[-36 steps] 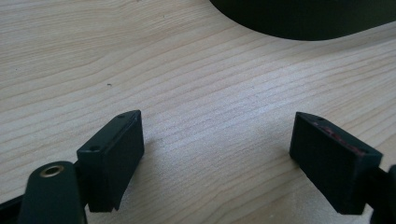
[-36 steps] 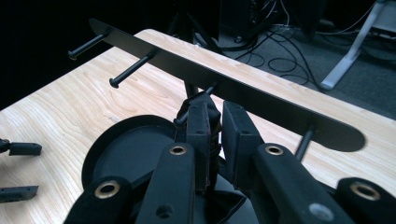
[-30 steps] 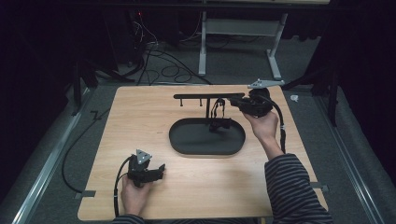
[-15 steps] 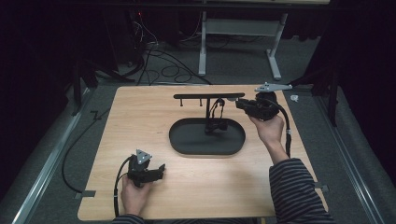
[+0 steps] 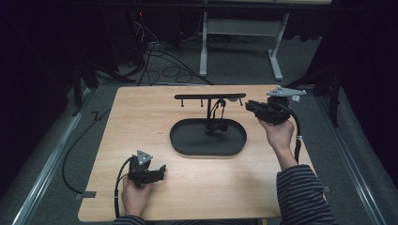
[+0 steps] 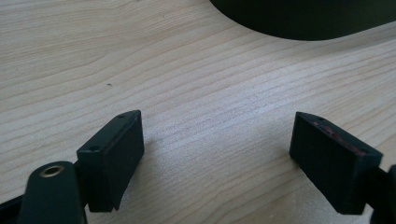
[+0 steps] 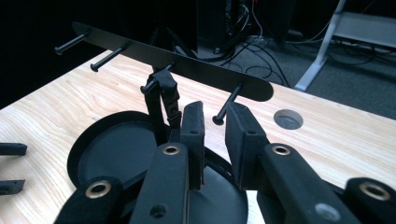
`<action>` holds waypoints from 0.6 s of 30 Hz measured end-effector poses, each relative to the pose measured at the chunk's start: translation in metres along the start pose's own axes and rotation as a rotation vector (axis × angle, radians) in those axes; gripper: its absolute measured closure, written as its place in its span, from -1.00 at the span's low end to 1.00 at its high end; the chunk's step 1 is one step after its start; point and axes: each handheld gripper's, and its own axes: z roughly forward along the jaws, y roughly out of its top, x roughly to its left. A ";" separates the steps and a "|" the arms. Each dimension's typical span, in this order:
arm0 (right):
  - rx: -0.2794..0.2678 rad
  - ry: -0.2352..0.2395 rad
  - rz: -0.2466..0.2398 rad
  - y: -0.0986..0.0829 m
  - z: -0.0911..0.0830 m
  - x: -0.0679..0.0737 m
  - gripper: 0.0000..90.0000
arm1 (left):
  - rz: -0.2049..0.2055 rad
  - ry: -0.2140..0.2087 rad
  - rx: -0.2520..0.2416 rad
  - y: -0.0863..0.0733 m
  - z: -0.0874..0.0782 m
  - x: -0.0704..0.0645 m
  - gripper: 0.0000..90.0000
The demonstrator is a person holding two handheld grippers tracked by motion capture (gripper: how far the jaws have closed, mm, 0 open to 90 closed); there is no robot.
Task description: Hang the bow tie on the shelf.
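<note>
A black stand has an oval tray base point(image 5: 187, 140) and a crossbar point(image 5: 197, 97) with several pegs. A black strap point(image 5: 217, 115) with a buckle hangs from one peg, and its lower end rests in the tray. My right gripper point(image 5: 248, 106) hovers just right of the bar's right end, pointing left. In the right gripper view its jaws point(image 7: 215, 109) stand a little apart with nothing between them, just short of the end peg, with the strap point(image 7: 163, 93) to their left. My left gripper point(image 5: 162, 171) rests on the wood near the front left, open wide point(image 6: 215, 126) and holding nothing.
The wooden table point(image 5: 141, 122) has a round hole point(image 7: 288, 119) near its back right corner. The tray's edge point(image 6: 303, 18) lies ahead of the left gripper. Cables and a desk frame point(image 5: 272, 47) stand on the floor behind the table.
My right gripper has drawn back to the right, away from the hanging strap. The strap stays on its peg. The left gripper has not moved.
</note>
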 end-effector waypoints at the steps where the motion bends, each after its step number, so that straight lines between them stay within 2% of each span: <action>1: -0.002 -0.004 -0.004 -0.001 -0.002 0.000 0.75 | 0.000 0.000 0.000 0.000 0.000 0.000 -0.59; 18: -0.028 -0.037 0.010 -0.020 -0.027 -0.008 0.73 | 0.001 0.001 0.000 0.000 0.000 0.000 -0.59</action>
